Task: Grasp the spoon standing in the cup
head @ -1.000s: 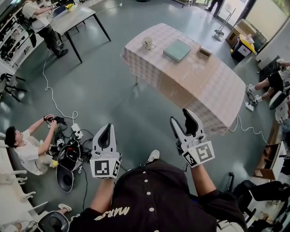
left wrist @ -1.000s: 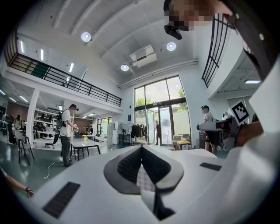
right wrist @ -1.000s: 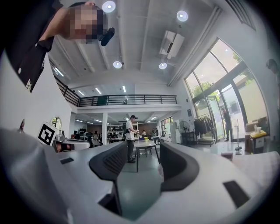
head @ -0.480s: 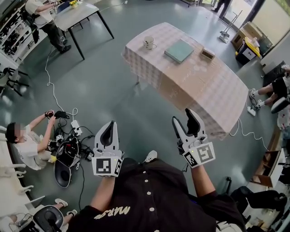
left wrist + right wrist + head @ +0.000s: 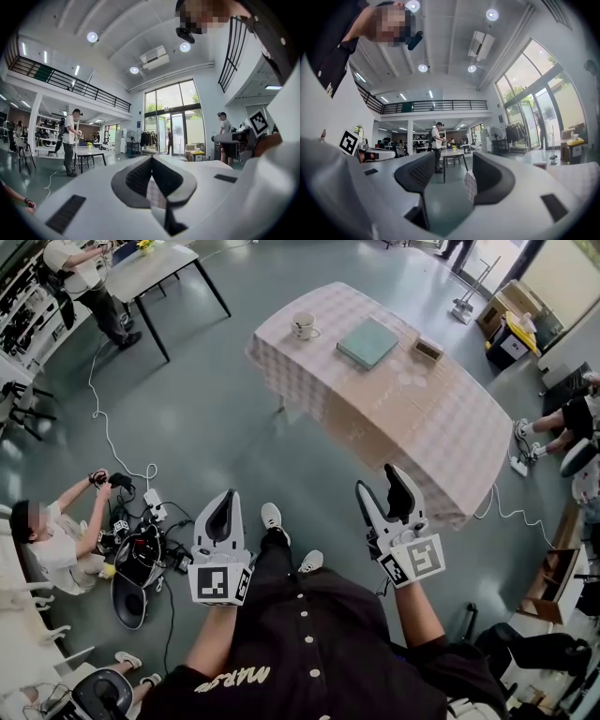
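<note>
Standing well back from the table [image 5: 422,418]. At 7 o'clock in the head view, the left gripper [image 5: 225,498], jaws pressed together, nothing pinched. At 5 o'clock, the right gripper [image 5: 377,482], jaws opening wide, nothing between them. Far off at 12 o'clock, on the table's 10 o'clock corner, the cup [image 5: 303,327]; spoon too small to make out. At the cup's 3 o'clock, a book [image 5: 367,342]; beyond that, a box [image 5: 427,350]. At 9 o'clock, a person [image 5: 56,545] seated on the floor.

Bright daylight through tall windows [image 5: 171,110], ceiling spotlights [image 5: 92,36] glaring, strong fisheye bending, black corners
</note>
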`<action>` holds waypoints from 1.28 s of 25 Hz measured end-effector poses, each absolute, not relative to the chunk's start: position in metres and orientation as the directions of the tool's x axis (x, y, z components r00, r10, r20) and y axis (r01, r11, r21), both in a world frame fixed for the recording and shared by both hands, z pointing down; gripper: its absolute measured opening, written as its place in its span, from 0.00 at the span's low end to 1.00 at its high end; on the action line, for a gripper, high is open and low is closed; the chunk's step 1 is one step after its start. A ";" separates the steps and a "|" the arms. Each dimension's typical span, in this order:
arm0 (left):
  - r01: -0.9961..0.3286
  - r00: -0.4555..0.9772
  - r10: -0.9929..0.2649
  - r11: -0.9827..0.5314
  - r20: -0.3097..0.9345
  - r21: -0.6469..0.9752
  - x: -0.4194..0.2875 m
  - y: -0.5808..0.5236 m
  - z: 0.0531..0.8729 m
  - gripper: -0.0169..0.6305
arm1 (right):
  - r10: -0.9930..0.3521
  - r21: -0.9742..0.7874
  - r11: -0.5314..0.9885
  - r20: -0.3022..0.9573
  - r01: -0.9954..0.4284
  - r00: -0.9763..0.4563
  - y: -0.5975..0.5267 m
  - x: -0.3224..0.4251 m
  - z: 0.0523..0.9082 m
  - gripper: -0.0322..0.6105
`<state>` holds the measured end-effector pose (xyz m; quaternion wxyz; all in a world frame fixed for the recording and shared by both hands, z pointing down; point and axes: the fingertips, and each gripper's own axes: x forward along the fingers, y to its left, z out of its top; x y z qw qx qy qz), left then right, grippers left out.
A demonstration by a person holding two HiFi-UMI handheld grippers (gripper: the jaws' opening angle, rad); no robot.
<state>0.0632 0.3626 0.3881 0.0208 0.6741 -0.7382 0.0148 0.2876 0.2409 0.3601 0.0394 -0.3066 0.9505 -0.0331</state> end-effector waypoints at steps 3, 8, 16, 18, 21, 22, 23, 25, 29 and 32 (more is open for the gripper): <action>-0.997 -0.078 -0.996 0.078 0.045 0.009 0.060 0.346 0.387 0.04 | -0.596 -0.083 0.802 -0.053 -0.591 -0.801 0.227 0.286 0.359 0.42; -0.998 -0.065 -0.997 0.066 0.033 0.009 0.044 0.320 0.382 0.04 | -0.604 -0.073 0.796 -0.054 -0.600 -0.795 0.203 0.272 0.352 0.42; -0.998 -0.063 -0.998 0.063 0.031 0.011 0.013 0.283 0.378 0.04 | -0.611 -0.070 0.791 -0.051 -0.608 -0.790 0.167 0.243 0.354 0.42; -0.998 -0.062 -0.997 0.063 0.033 0.011 0.005 0.274 0.380 0.04 | -0.611 -0.069 0.791 -0.053 -0.607 -0.790 0.158 0.234 0.355 0.42; -0.998 -0.058 -0.998 0.059 0.035 0.011 -0.007 0.259 0.380 0.04 | -0.612 -0.069 0.790 -0.053 -0.609 -0.789 0.143 0.222 0.355 0.42; -0.998 -0.056 -0.998 0.057 0.035 0.011 -0.010 0.253 0.380 0.04 | -0.612 -0.068 0.790 -0.053 -0.609 -0.789 0.139 0.218 0.355 0.42; -0.998 -0.055 -0.998 0.055 0.035 0.013 -0.014 0.248 0.381 0.04 | -0.613 -0.067 0.790 -0.052 -0.609 -0.789 0.135 0.214 0.355 0.42; -0.998 -0.053 -0.998 0.054 0.033 0.018 -0.023 0.239 0.383 0.04 | -0.616 -0.065 0.788 -0.048 -0.612 -0.787 0.127 0.206 0.356 0.42; -0.999 -0.040 -0.999 0.040 0.032 0.022 -0.039 0.218 0.383 0.04 | -0.627 -0.063 0.779 -0.042 -0.624 -0.778 0.110 0.192 0.357 0.42; -0.999 -0.029 -0.999 0.030 0.029 0.024 -0.051 0.203 0.383 0.04 | -0.637 -0.058 0.770 -0.042 -0.635 -0.769 0.097 0.183 0.356 0.42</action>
